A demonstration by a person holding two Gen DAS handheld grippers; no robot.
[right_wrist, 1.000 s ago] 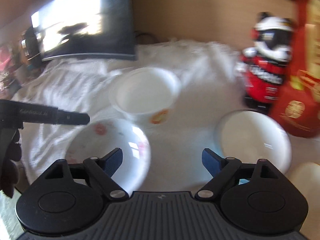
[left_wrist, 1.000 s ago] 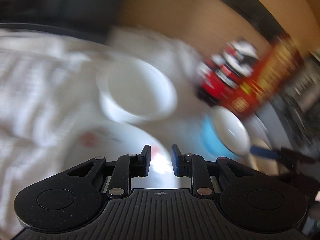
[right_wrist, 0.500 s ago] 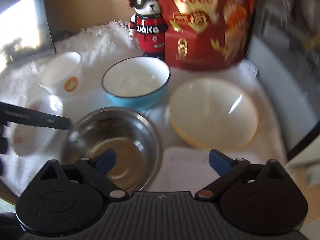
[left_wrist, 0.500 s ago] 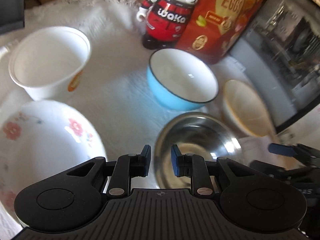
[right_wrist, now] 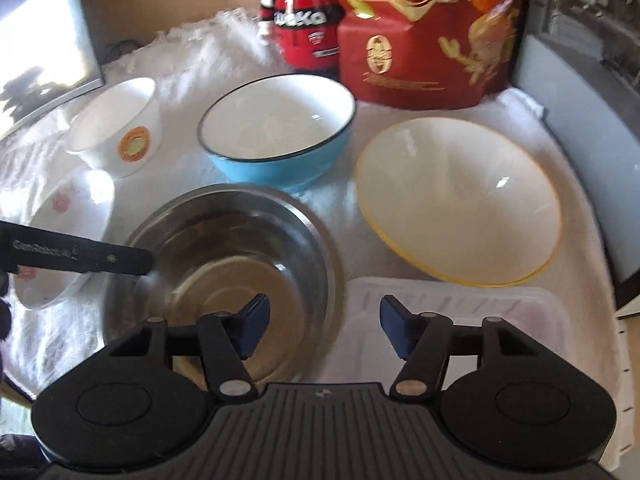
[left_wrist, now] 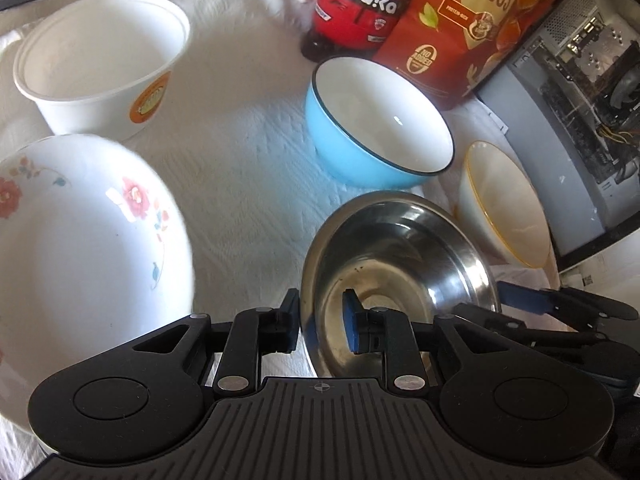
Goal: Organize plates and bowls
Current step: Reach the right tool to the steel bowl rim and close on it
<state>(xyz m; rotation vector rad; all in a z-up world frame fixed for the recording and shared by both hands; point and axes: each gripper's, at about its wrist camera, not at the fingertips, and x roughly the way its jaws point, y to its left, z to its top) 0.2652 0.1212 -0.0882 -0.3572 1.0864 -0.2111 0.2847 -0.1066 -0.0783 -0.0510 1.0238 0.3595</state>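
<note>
A white cloth covers the table. On it the cream bowl sits right of the steel bowl, the blue bowl behind. The left gripper straddles the steel bowl's near-left rim, whether its pads press I cannot tell. The right gripper has just been closing, straddling the right rim, pads clear

"waka" on panda figure; "EGGS" on red bag.
</note>
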